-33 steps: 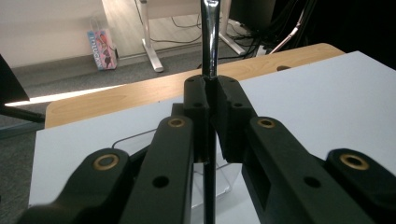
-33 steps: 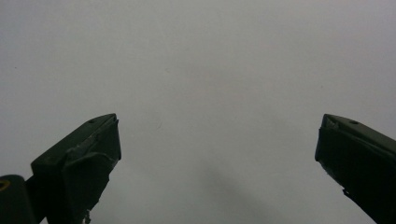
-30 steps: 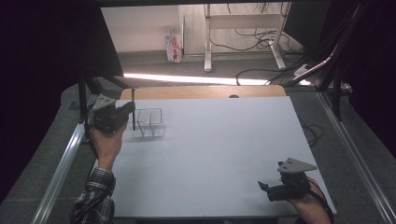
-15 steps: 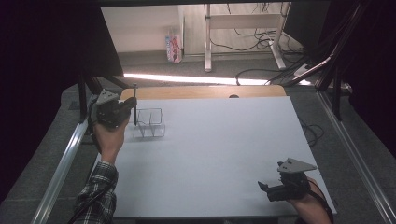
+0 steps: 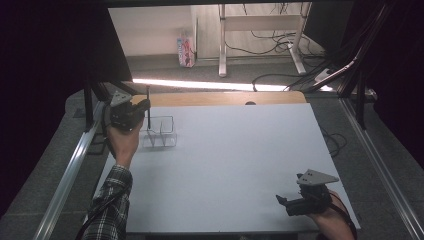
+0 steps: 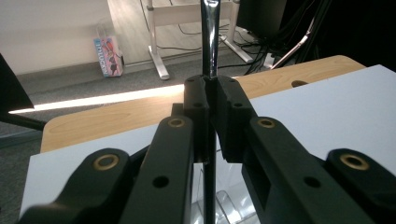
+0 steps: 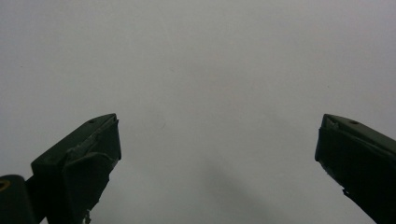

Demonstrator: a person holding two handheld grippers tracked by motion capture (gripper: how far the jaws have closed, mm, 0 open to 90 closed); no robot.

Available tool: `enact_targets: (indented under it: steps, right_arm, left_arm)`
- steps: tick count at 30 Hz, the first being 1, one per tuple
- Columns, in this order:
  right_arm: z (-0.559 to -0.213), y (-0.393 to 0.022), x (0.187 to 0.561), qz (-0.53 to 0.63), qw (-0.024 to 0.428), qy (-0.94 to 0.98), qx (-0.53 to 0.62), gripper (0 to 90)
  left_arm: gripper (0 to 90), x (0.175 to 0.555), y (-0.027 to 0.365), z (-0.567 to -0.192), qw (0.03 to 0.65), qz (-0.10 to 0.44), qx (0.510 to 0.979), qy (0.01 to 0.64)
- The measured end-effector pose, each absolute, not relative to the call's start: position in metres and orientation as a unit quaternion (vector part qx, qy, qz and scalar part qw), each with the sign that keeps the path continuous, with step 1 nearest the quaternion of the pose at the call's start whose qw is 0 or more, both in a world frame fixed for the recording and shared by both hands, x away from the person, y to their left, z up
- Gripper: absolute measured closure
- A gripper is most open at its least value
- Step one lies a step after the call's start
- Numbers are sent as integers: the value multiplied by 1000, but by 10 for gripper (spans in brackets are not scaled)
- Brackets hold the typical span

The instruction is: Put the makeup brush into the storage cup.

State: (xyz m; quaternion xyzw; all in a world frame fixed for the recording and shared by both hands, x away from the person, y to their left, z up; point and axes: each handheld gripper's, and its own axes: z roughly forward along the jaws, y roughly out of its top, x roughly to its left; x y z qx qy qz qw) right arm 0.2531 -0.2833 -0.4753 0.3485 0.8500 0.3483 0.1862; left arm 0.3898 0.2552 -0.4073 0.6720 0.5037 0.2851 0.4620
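Note:
In the high view my left gripper (image 5: 141, 107) is at the table's far left, shut on a thin dark pen (image 5: 148, 106) that stands upright. The pen's lower end hangs over the left part of a clear plastic holder (image 5: 160, 133) with compartments. In the left gripper view the jaws clamp the glossy pen (image 6: 209, 42) at their tips, left gripper (image 6: 211, 100), with the clear holder (image 6: 227, 206) just below. My right gripper (image 5: 283, 202) rests near the front right corner, open; in the right gripper view nothing lies between the right gripper (image 7: 217, 140) jaws.
The white table top (image 5: 240, 155) has a wooden strip (image 5: 225, 98) along its far edge. Metal rails (image 5: 75, 165) flank both sides. On the floor beyond are a carton (image 5: 185, 50), desk legs and cables.
My left gripper has shifted slightly to the right with the pen, bringing it upright over the clear holder. The right gripper has not moved.

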Motion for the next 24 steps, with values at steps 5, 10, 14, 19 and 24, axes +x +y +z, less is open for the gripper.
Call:
enact_targets:
  steps: [5,10,14,19,24]
  right_arm:
    - [-475,-284,253,349,184,850,349,1]
    - [-475,-284,253,349,183,851,348,1]
    - [-475,-283,253,349,181,851,347,2]
    - [-476,-284,253,349,181,852,347,2]
    - [-476,-283,253,348,180,852,347,3]
  left_arm:
    - [842,397,253,-409,461,285,672,504]
    - [842,402,252,-409,459,286,673,505]
    - [842,406,251,-410,456,289,674,505]
    - [842,412,250,-414,453,288,673,509]
    - [842,414,250,-418,451,290,671,512]
